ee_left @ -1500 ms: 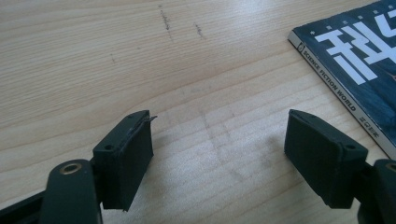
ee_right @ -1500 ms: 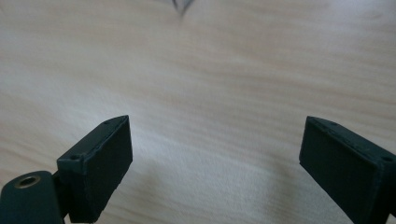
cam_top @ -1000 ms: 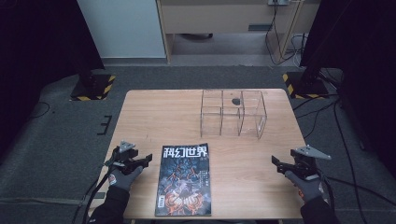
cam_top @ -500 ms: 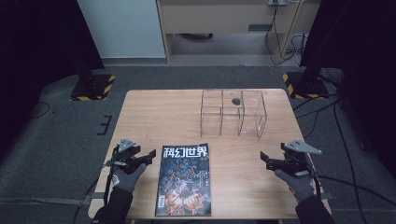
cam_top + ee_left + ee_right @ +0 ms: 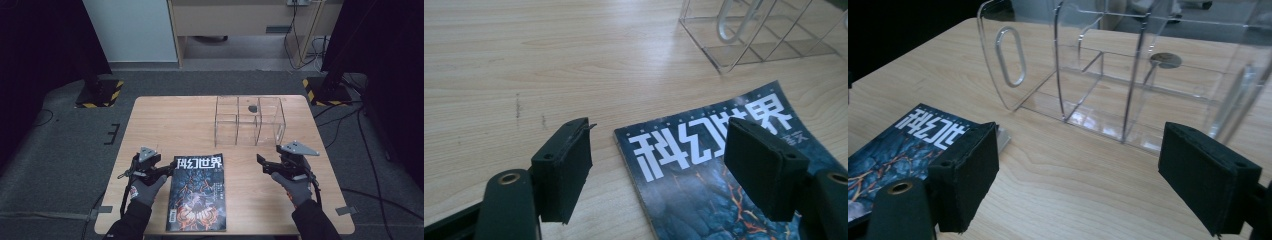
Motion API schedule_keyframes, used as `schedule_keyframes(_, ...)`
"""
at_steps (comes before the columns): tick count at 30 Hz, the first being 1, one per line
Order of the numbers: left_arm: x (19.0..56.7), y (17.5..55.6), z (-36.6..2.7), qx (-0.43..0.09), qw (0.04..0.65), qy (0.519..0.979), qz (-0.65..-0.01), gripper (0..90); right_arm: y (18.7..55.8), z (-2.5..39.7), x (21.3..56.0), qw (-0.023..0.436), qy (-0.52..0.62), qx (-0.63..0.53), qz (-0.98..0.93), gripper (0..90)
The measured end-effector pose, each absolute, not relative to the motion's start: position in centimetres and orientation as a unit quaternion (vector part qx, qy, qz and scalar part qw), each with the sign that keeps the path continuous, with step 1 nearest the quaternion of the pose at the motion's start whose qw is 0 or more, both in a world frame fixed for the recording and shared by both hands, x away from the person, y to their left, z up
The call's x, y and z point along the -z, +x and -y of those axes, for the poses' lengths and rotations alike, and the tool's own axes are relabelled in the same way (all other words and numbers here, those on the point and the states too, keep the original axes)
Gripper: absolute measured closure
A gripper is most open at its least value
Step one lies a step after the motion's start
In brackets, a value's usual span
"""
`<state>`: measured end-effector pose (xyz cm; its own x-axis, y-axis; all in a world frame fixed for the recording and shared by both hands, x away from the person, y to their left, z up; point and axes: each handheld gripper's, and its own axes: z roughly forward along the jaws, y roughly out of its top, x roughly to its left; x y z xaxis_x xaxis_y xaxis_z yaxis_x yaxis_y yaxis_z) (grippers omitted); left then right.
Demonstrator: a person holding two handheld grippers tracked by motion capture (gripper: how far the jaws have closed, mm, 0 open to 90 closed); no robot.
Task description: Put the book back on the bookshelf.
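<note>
A magazine with a dark blue cover and white title characters lies flat at the table's near middle. My left gripper sits just off its left edge, pointing right. In the left gripper view that gripper is open, its jaws astride the upper left corner of the magazine. My right gripper hovers right of the magazine, pointing left. In the right gripper view it is open, with bare wood between its jaws and the magazine at the left.
A clear acrylic organizer with several compartments stands on the wooden table at the far right; a small dark disc lies in a far compartment. It stands close ahead of my right gripper. Black stands flank the table's far corners.
Both hands have moved inward toward the magazine. The right gripper has come left and slightly forward; the left gripper has closed in on the magazine's left edge.
</note>
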<state>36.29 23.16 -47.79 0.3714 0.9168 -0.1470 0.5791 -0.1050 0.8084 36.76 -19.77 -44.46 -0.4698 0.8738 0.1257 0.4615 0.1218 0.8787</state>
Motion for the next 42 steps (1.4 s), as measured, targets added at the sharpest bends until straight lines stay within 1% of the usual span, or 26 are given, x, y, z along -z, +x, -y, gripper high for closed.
schedule_keyframes(12,49.0,36.4,-23.2,-0.182,0.419,0.714,-0.530,29.5,37.2,16.3,45.1,0.195,0.456,-0.471,-0.729,18.5)
schedule_keyframes(19,49.6,36.5,-22.6,-0.183,0.400,0.731,-0.522,30.7,37.0,15.0,45.7,0.185,0.448,-0.472,-0.736,19.8)
schedule_keyframes(23,49.8,36.4,-22.3,-0.186,0.386,0.742,-0.516,31.1,36.9,14.0,46.4,0.176,0.447,-0.471,-0.740,21.1)
schedule_keyframes(29,50.6,36.4,-22.3,-0.176,0.376,0.748,-0.518,32.9,36.8,12.2,47.6,0.160,0.443,-0.465,-0.750,23.5)
schedule_keyframes(34,50.9,36.5,-22.5,-0.168,0.375,0.747,-0.523,34.2,36.4,10.5,48.6,0.146,0.436,-0.459,-0.760,26.0)
schedule_keyframes(42,51.2,36.4,-22.1,-0.158,0.367,0.759,-0.513,36.4,36.0,8.6,50.5,0.120,0.440,-0.446,-0.770,29.3)
